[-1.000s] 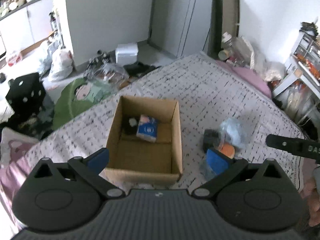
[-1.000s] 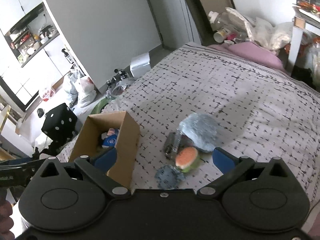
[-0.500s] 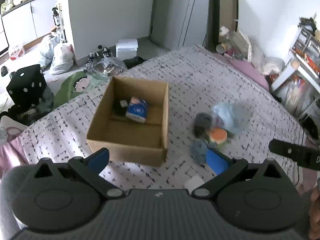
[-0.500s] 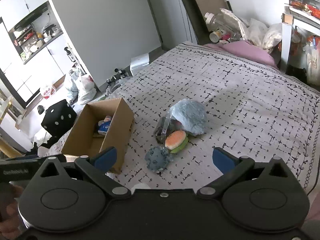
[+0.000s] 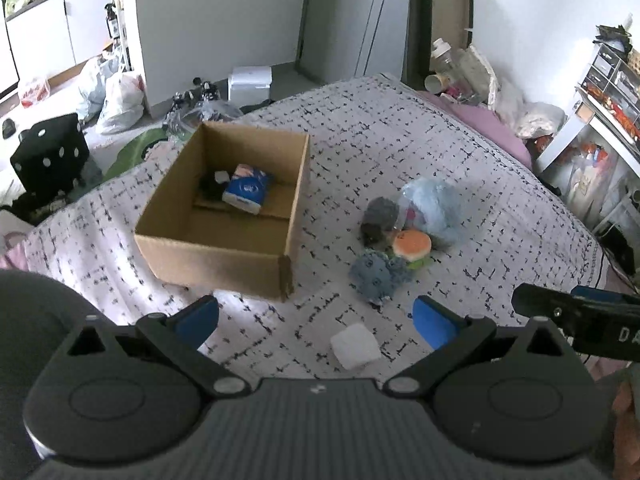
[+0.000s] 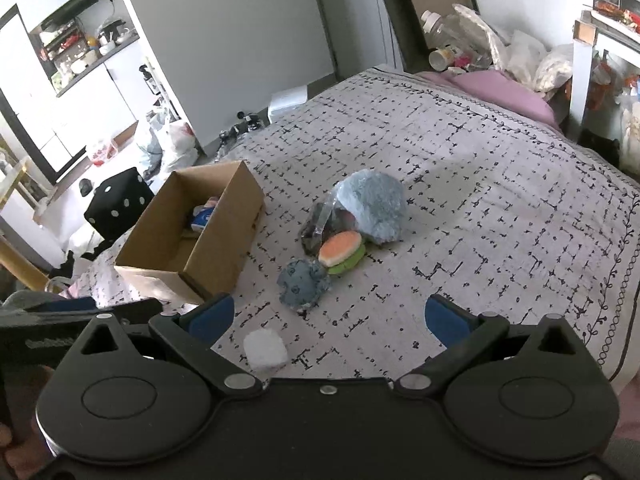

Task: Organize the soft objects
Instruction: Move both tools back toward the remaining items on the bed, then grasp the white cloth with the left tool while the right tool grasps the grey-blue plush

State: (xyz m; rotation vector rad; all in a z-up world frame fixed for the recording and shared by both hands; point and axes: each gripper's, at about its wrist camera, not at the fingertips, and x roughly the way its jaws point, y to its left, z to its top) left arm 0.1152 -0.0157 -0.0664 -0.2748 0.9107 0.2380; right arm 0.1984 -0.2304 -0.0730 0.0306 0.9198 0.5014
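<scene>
An open cardboard box (image 5: 224,248) (image 6: 192,256) sits on the patterned bedspread, holding a blue tissue pack (image 5: 247,189) and a dark item. Right of it lies a pile of soft things: a light blue fluffy toy (image 5: 434,208) (image 6: 372,204), an orange-and-green burger plush (image 5: 412,245) (image 6: 342,251), a dark pouch (image 5: 378,220) and a blue-grey round plush (image 5: 376,278) (image 6: 302,282). A white soft cube (image 5: 355,346) (image 6: 266,350) lies nearest me. My left gripper (image 5: 316,320) and right gripper (image 6: 328,316) are both open, empty, held above the bed's near edge.
The bedspread (image 6: 480,216) stretches far right. A black dice cushion (image 5: 50,156), bags and clutter lie on the floor at left. A pink pillow (image 6: 500,88) and bottles sit at the bed's far end. White shelving (image 5: 600,112) stands at right.
Both grippers have pulled back and up from the box and the pile. The white cube has come into view near the bed's front.
</scene>
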